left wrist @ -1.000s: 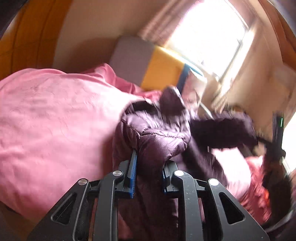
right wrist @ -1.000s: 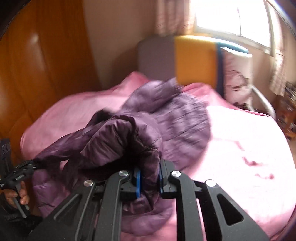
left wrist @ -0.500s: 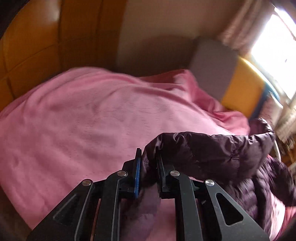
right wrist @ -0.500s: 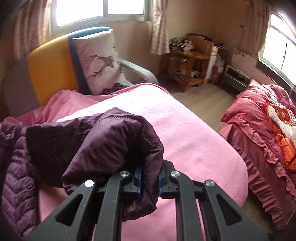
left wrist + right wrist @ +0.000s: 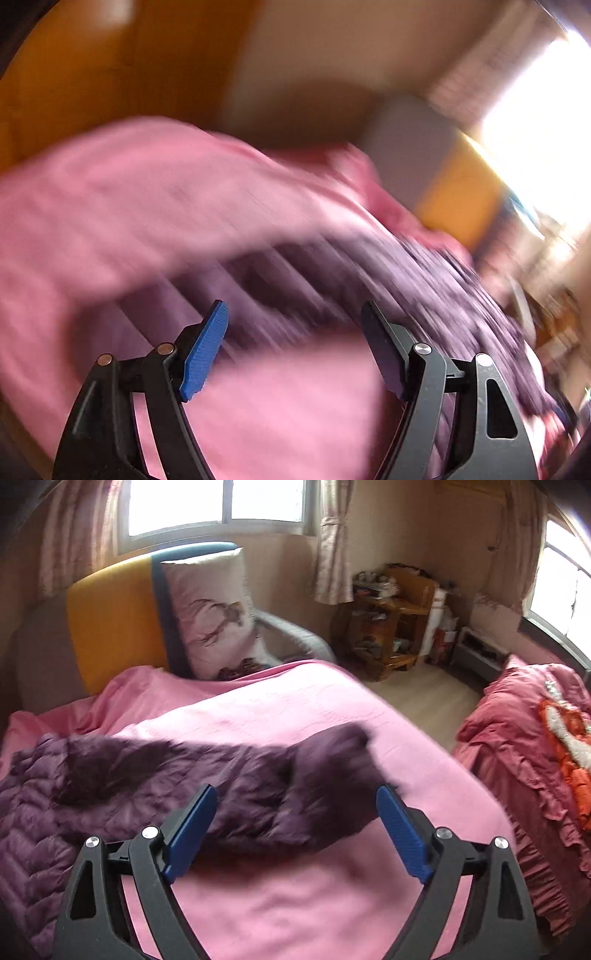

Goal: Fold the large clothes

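While both tools stood unclenched, the dark purple quilted puffer jacket [image 5: 122, 797] lay loose on the pink bedspread [image 5: 332, 904], near the near edge of the bed.

Left wrist view, heavily blurred: left gripper [image 5: 293, 325] had just been opening; jaws stood wide, blue ribbed pad [image 5: 205, 354] on the left finger, nothing between them. Jacket fabric streaked across the middle and off to the right, just beyond the fingertips. Whether it lay flat there could not be told through the blur.

Right wrist view, sharper: right gripper [image 5: 295, 805] had likewise just been opening, jaws spread, pads clear of cloth. The jacket's sleeve [image 5: 325, 775] lay between and just beyond the fingers, its far end smeared, apparently dropping or settling. Quilted body bunched at the left of the frame. Far left, an orange and grey headboard [image 5: 114, 624] with a printed white cushion [image 5: 218, 620] leaning on it; far right, a red ruffled quilt [image 5: 524, 738] on a second bed.

Risks, as judged:
- Slippery padded fabric released on the move could land twisted or doubled, so the fold line would go crooked.
- Puffy filling might spring back and undo any crease.
- The sleeve end lay towards the right edge of the bedspread; a careless pull could drag it off.
- Regrasping through blur risked pinching the bedspread along with the jacket.
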The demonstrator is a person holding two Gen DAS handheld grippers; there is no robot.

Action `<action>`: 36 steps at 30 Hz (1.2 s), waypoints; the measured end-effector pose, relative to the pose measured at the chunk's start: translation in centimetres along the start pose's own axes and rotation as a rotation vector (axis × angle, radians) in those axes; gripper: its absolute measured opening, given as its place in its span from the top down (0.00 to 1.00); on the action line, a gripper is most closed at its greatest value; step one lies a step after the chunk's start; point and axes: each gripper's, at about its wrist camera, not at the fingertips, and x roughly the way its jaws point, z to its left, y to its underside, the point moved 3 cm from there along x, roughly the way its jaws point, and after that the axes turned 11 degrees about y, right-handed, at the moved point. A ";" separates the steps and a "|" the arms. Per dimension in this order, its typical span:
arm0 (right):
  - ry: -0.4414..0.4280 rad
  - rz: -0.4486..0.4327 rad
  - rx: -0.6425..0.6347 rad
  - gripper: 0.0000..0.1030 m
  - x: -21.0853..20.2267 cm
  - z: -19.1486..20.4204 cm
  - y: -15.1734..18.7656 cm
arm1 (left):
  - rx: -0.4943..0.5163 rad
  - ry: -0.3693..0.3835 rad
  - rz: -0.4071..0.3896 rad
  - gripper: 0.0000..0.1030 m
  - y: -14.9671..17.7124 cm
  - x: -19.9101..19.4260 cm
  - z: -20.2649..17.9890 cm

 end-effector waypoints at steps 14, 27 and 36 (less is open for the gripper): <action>-0.524 0.408 -0.275 0.10 -3.5 16.4 15.0 | -0.043 0.414 0.352 0.35 17.9 3.3 -9.4; -0.401 0.174 -0.754 0.44 -15.2 26.7 21.2 | 0.037 0.358 0.310 0.92 17.0 3.2 -10.3; -0.459 0.096 -0.624 0.89 -20.1 18.5 15.9 | 0.093 0.409 0.218 0.96 12.7 -4.8 -10.9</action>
